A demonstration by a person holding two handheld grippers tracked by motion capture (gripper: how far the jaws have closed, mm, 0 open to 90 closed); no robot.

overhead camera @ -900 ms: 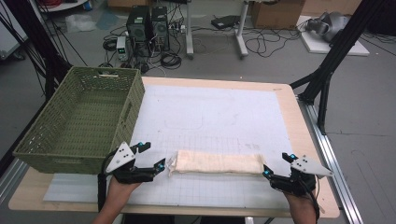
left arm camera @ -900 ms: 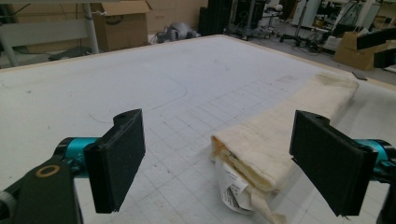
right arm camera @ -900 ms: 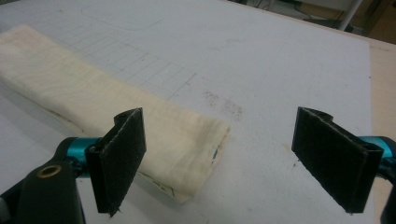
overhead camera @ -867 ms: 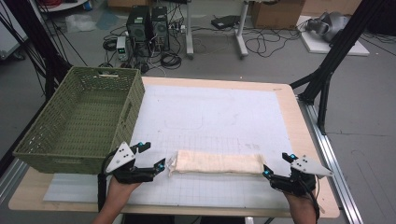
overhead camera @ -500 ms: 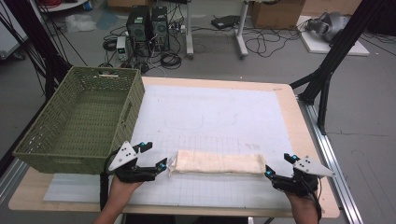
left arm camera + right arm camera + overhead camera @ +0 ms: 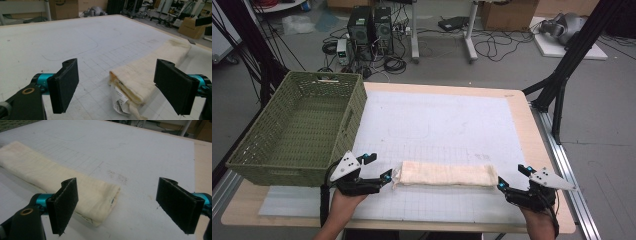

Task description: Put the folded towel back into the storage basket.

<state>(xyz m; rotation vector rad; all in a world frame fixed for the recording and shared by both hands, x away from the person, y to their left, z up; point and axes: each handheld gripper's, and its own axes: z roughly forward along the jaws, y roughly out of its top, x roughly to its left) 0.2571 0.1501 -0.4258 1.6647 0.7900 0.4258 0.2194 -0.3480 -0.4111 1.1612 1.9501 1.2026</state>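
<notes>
A cream cloth folded into a long narrow strip (image 6: pixel 444 174) lies across the white mat near the table's front edge. My left gripper (image 6: pixel 379 170) is open at the strip's left end, jaws wide apart. In the left gripper view the cloth's end (image 6: pixel 140 80), with a white label, lies between the jaws without touching them; that gripper (image 6: pixel 120 87) holds nothing. My right gripper (image 6: pixel 512 179) is open just right of the strip's other end. In the right gripper view the cloth (image 6: pixel 62 182) runs off to the left, its end between the jaws of the gripper (image 6: pixel 120 205).
A green woven basket (image 6: pixel 302 130) stands on the table's left side, close behind my left hand. The white gridded mat (image 6: pixel 442 120) covers most of the wooden table (image 6: pixel 537 135). Black frame struts (image 6: pixel 567 65) rise at the right rear.
Both grippers have shifted slightly; the left one has edged toward the cloth's left end. The cloth has not moved.
</notes>
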